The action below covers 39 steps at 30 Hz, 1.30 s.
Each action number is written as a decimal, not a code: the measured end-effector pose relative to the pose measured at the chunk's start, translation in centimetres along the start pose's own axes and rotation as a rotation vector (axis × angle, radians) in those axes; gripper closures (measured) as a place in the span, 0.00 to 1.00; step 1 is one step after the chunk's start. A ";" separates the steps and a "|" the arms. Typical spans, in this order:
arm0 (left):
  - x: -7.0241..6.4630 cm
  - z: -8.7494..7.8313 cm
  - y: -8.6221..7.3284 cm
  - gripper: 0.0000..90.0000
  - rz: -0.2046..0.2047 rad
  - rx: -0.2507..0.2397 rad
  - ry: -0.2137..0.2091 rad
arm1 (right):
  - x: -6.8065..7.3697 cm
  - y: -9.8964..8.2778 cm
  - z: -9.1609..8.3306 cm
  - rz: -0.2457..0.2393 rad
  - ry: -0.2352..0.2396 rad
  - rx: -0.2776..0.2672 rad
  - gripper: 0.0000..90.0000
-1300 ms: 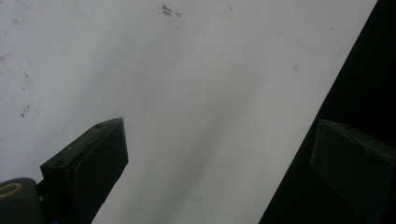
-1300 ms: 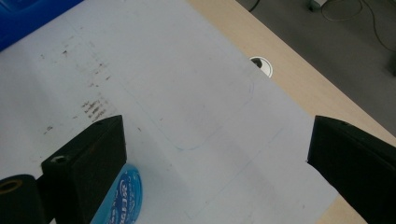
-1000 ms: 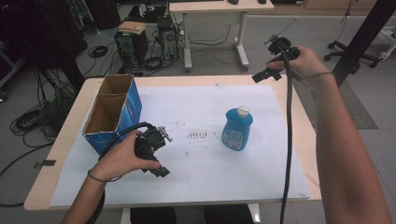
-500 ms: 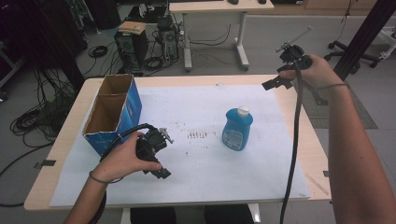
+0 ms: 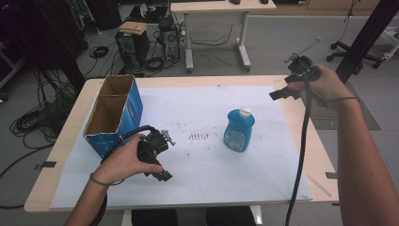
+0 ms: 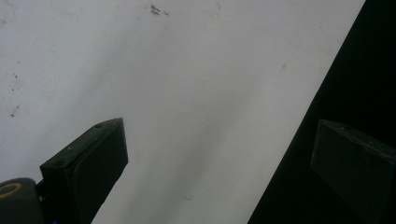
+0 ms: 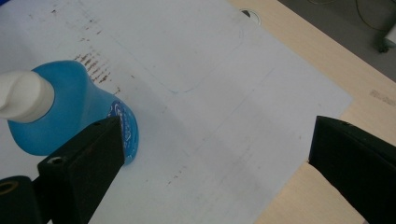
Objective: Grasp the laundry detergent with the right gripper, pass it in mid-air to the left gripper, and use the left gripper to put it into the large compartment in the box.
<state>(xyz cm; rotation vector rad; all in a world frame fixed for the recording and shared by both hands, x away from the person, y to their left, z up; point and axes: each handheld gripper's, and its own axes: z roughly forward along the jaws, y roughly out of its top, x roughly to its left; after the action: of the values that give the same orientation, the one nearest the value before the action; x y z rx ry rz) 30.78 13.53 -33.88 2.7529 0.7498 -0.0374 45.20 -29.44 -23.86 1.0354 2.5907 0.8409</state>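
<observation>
Blue bottle (image 5: 239, 130) with white cap stands upright on the white paper sheet (image 5: 197, 108) covering the surface (image 5: 61, 141), roughly mid-sheet. Right tongs (image 5: 281, 92) are held raised, beyond and to the right of the bottle, over the sheet's far right edge; the right arm reaches forward, wrist bent, cable hanging down. Their jaws stand spread wide, nothing between them; the right gripper view looks down on the bottle. Left tongs (image 5: 162, 175) rest low on the sheet, well left of the bottle, near the open cardboard box (image 5: 113, 115); jaws spread, empty.
</observation>
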 end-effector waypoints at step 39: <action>-0.3 -0.2 0.1 0.04 0.003 0.001 0.003 | 3.3 -7.2 0.5 -0.029 0.029 -0.026 0.04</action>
<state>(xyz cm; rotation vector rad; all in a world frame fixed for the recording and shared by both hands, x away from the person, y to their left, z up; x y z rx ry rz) 30.57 13.41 -33.64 2.7552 0.7469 -0.0328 38.94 -31.15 -28.51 0.9838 2.6051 0.8871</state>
